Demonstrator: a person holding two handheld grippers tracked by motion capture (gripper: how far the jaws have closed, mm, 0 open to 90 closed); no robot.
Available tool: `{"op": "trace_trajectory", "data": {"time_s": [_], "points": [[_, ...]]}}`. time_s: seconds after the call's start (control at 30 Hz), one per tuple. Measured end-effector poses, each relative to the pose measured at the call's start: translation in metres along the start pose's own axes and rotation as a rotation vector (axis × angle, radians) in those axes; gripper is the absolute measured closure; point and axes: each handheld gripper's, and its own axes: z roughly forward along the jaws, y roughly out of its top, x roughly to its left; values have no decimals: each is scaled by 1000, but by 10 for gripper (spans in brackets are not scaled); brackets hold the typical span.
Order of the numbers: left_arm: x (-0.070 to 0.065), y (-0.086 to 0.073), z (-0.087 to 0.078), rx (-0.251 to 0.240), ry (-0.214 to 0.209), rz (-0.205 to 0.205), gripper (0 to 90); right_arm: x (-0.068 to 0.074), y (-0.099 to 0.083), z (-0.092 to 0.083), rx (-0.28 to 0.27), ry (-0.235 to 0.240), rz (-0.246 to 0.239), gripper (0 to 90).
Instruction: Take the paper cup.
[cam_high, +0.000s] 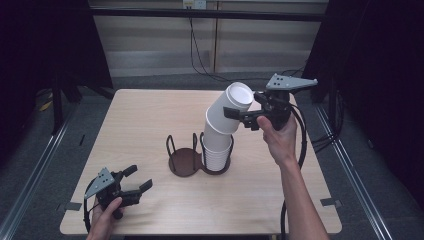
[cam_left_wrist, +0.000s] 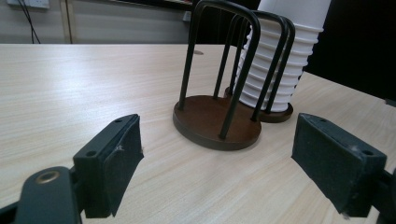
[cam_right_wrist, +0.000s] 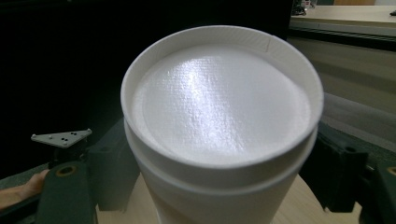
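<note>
cup (cam_high: 230, 111) — in right hand-held gripper (cam_high: 246, 112)

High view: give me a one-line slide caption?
Right tongs grip a tilted white cup atop the stack in a wire holder; left tongs rest open.

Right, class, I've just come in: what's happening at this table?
A person works with a gripper in each hand. The right gripper is shut on the top white cup, upside down and tilted, at the top of the cup stack standing in one ring of a dark two-ring holder on the wooden table. The other ring holds nothing. The left gripper rests open near the table's near left corner.
</note>
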Motion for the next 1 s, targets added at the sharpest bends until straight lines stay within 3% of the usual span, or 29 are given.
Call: {"op": "trace_trajectory", "data": {"time_s": [0.17, 0.3, 0.63, 0.77, 1.0], "points": [[-1, 0, 2, 9, -12, 12, 158, 2, 0, -9, -25, -12, -4, 221], [-3, 0, 1, 10, -3, 4, 158, 3, -1, -13, -11, -17, -8, 221], [-11, 6, 5, 54, -54, 14, 159, 11, -4, -28, -21, -3, -5, 221], [-15, 12, 7, 72, -76, 45, 163, 14, -8, -31, -18, 6, -3, 221], [-24, 30, 10, 24, -121, 46, 163, 22, -16, -35, -6, 31, 0, 221]]}}
